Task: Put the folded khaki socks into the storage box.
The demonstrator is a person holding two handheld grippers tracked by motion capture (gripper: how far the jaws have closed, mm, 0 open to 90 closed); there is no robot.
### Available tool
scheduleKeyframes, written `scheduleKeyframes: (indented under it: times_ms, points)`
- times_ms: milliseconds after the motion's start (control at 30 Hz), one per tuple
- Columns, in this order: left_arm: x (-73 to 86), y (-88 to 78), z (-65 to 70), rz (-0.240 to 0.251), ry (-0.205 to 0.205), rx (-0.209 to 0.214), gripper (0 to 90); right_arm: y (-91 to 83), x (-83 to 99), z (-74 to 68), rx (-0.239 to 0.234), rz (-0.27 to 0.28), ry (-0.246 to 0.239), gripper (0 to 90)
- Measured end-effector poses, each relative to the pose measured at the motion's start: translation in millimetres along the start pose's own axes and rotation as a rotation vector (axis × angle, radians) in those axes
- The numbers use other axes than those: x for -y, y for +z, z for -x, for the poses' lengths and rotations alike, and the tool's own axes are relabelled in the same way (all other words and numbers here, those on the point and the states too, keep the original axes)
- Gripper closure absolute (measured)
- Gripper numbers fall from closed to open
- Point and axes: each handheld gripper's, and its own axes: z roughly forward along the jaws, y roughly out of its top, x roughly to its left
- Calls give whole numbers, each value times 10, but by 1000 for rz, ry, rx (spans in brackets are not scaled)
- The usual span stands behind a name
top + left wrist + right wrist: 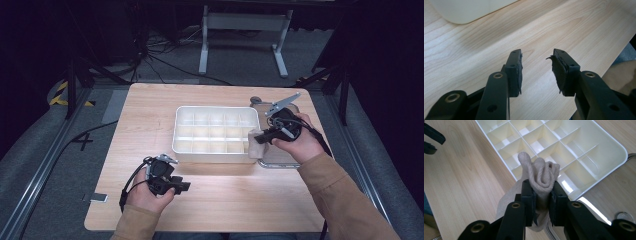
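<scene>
Black jaws of the right gripper (pixel 541 195) are clamped on a rolled beige cloth (pixel 541 173), its coiled end standing up between the pads while the loose remainder hangs below them toward the table. In the high view the right gripper (pixel 263 136) holds this cloth (pixel 255 144) at the right-hand end of the white compartment tray (pixel 216 150), just over the tray's near right corner. In the right gripper view the cloth sits directly in front of the tray's edge (pixel 614 168), with the divided cells visible beyond it. A metal-rimmed tray (pixel 274 164) lies on the table under the right hand, touching or just beside the white tray; which cannot be determined. The left gripper (pixel 176 186) is held low over the wooden table (pixel 150 110), near the front edge and well apart from the cloth. Its jaws (pixel 536 72) stand wide apart with nothing between the pads, bare tabletop visible through the gap. A corner of the white tray appears at the upper left of the left gripper view.
</scene>
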Motion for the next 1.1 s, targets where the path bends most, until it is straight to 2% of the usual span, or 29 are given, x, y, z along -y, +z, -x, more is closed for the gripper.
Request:
scheduleKeyframes:
  times_ms: [333,533,733,1000,1100]
  points:
    - [85,-94,-70,23,-21,-20,578,132,-144,71,37,-31,-87,760]
    - [70,-111,-99,33,-34,-15,574,202,-212,110,51,-55,-101,760]
    - [39,-93,-113,31,-30,-13,573,296,-244,142,90,-88,-138,761]
    - [-1,-62,-107,27,-21,-8,572,464,-251,72,138,-131,-191,760]
    - [-13,-51,-105,22,-14,-9,572,535,-229,78,150,-161,-194,760]
